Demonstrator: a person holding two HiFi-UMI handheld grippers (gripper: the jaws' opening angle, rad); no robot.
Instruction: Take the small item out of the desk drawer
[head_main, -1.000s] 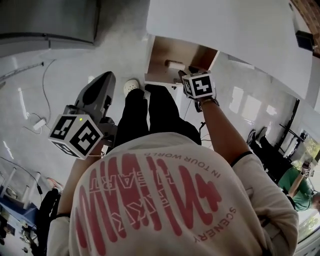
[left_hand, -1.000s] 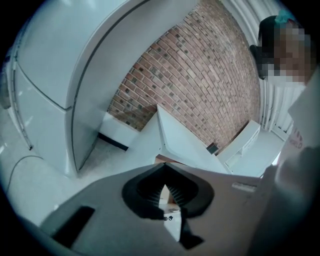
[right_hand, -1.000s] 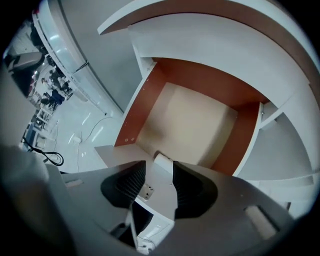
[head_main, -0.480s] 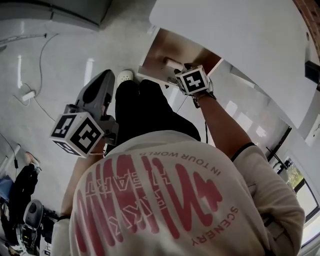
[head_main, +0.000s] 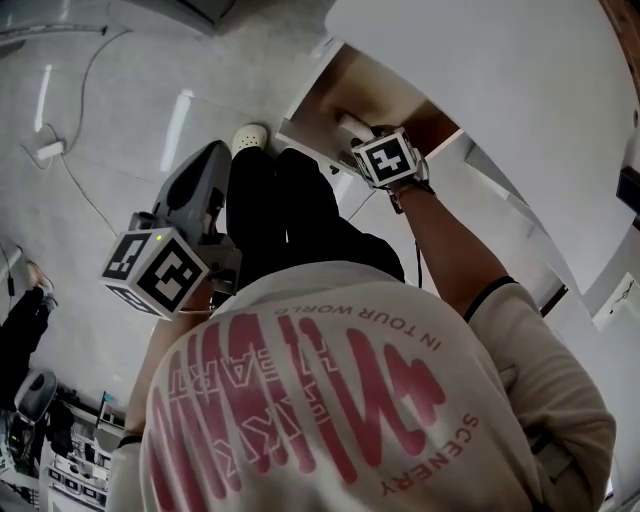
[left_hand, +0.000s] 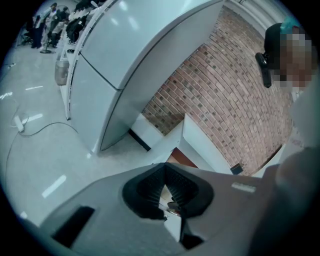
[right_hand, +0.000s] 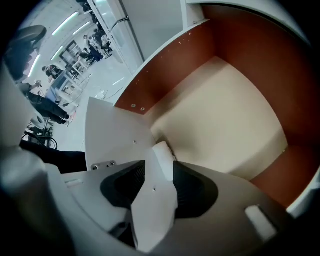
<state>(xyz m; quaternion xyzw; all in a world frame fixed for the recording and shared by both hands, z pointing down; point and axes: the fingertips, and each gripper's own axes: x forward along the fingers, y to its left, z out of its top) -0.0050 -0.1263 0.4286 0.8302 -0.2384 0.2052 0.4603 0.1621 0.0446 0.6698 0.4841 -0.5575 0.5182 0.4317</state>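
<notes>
The desk drawer (head_main: 352, 88) stands pulled out under the white desk top (head_main: 500, 90); its bottom is cream and its walls (right_hand: 165, 75) red-brown. A small white item (head_main: 347, 122) lies inside, close behind the drawer's white front panel (right_hand: 112, 135). In the right gripper view the item (right_hand: 162, 152) sits just past the fingertips. My right gripper (right_hand: 159, 166) points steeply down into the drawer, open, with the front panel's edge between its jaws; only its marker cube (head_main: 388, 158) shows from the head. My left gripper (head_main: 210, 155) hangs off to the left, shut (left_hand: 164, 172) and holding nothing.
The person's black-trousered legs (head_main: 270, 210) and a white shoe (head_main: 248, 137) stand right before the drawer. A cable with a power strip (head_main: 45, 152) lies on the pale floor at left. A large white cabinet (left_hand: 115, 65) and a brick wall (left_hand: 225, 95) show beyond the left gripper.
The right gripper's cube has sunk closer to the drawer and rolled, and the head view has tilted. The left gripper keeps nearly the same spot in the picture.
</notes>
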